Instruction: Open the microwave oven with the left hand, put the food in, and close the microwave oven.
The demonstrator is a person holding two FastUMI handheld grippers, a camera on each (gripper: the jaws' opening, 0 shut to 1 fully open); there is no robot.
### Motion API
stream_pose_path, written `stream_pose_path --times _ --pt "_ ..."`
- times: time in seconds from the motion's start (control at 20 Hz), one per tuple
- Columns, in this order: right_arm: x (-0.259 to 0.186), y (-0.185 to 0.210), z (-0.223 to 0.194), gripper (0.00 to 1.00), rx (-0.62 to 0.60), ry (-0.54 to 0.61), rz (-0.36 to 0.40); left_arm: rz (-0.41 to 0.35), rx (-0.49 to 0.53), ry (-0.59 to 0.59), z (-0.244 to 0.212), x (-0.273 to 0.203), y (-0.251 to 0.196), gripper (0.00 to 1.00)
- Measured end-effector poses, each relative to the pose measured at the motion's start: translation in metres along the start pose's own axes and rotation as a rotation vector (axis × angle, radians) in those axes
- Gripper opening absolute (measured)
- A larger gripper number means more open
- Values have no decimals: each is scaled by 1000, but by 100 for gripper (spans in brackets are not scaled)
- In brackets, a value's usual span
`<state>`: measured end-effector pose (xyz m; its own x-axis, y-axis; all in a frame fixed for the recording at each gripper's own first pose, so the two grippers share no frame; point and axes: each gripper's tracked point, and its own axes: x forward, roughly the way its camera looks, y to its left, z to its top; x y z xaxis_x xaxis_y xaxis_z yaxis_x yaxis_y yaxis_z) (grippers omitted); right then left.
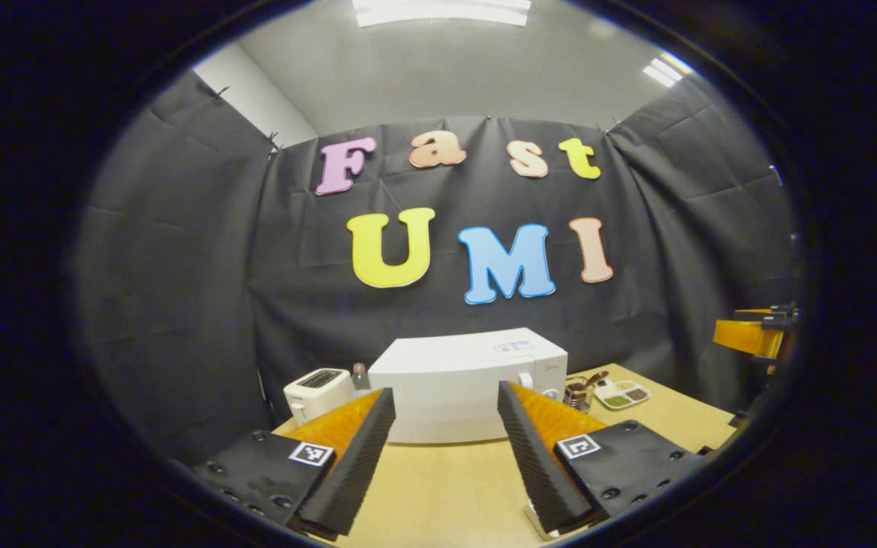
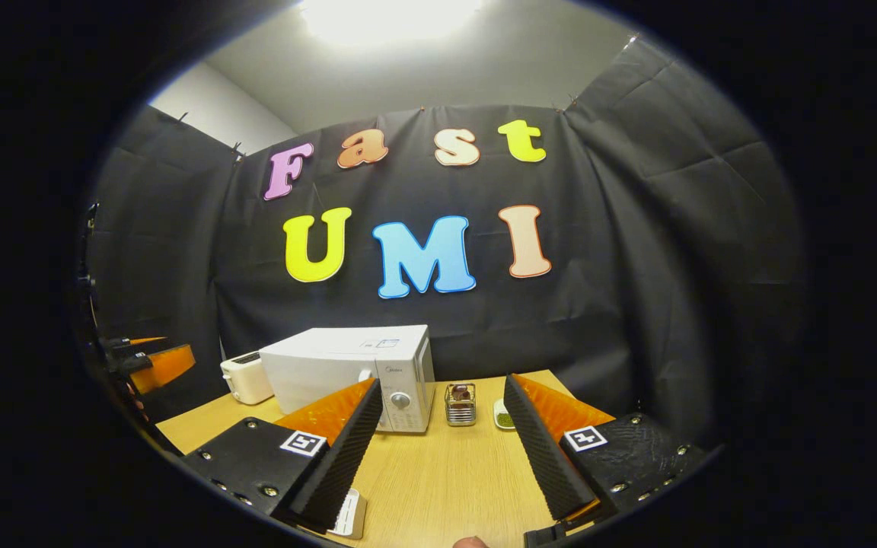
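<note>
Left black-and-orange two-finger tool (image 1: pixel 446 449) and right black-and-orange two-finger tool (image 2: pixel 442 449) both held level, fingers spread wide, gripping nothing

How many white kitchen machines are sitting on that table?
2. The microwave oven stands at the back middle of the wooden table, door shut; the smaller toaster stands just to its left. Others could be hidden behind them.

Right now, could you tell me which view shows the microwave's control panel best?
The right gripper view: the microwave turns its right end toward the camera, with the control panel and dial unobstructed. In the left gripper view, the left claw has a finger covering most of the panel.
</note>
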<state>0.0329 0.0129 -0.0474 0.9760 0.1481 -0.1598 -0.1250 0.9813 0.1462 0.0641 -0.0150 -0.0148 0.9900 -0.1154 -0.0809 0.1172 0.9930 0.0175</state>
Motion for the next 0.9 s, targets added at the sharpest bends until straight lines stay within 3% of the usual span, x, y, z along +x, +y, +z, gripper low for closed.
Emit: stream_pose_path --times 0.05,0.2,0.35,0.75,0.8,0.9 --pt "-3 6 4 98 -15 -15 2 18 5 -15 3 0 6 100" --pt "-3 18 13 98 -54 -60 -10 27 7 -1 -5 2 13 93" --pt "4 38 14 98 -51 -66 7 45 4 -23 5 4 26 100" --pt "20 71 28 97 -23 -80 47 79 52 -96 32 -8 51 100" --pt "21 75 29 97 -23 -78 54 78 42 -101 32 -9 52 93" --pt "23 79 33 98 -21 -82 59 81 33 -102 31 -12 58 93"
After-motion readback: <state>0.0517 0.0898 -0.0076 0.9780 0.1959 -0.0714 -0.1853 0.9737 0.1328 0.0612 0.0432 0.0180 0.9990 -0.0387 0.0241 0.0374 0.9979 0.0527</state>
